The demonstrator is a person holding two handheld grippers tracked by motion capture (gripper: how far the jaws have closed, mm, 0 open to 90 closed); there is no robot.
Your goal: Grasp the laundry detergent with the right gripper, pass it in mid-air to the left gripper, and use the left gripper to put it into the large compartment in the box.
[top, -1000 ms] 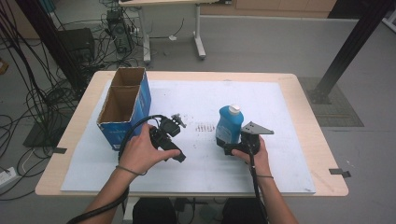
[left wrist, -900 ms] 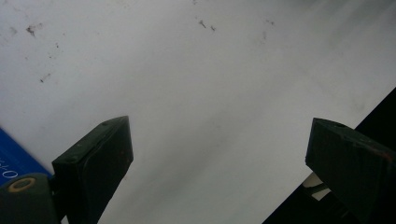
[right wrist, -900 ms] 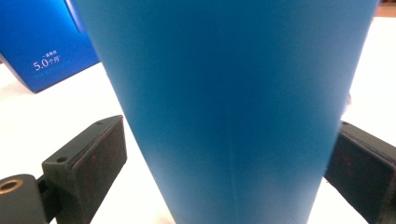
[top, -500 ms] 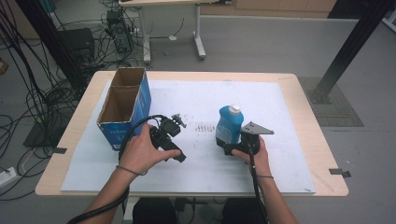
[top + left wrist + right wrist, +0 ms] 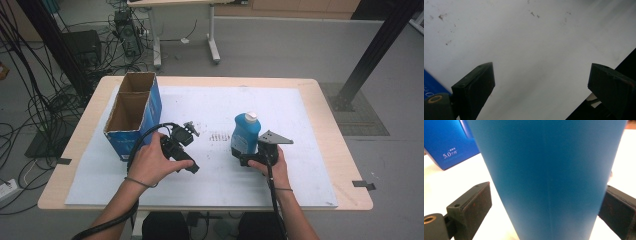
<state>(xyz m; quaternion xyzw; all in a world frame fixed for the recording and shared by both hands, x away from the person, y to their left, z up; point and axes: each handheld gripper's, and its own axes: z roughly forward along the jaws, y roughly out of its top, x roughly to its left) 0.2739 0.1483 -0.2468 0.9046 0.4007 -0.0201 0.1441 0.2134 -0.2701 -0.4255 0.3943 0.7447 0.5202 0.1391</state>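
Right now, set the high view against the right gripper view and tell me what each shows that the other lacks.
High view alone: the blue bottle's white cap, the open top of the blue cardboard box, the left gripper and both hands.

Right gripper view alone: white lettering on the box side, and the right gripper with its jaws standing either side of the bottle's body, a visible gap at the left jaw.

Both: the bottle, the box and the white table sheet.

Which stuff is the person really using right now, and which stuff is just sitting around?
In use:
- blue bottle, standing upright between the right gripper's jaws
- open blue cardboard box, standing beside the left gripper

Just lying about:
- tangle of cables on the floor
- second table's legs behind
- black tape pieces on the table edge
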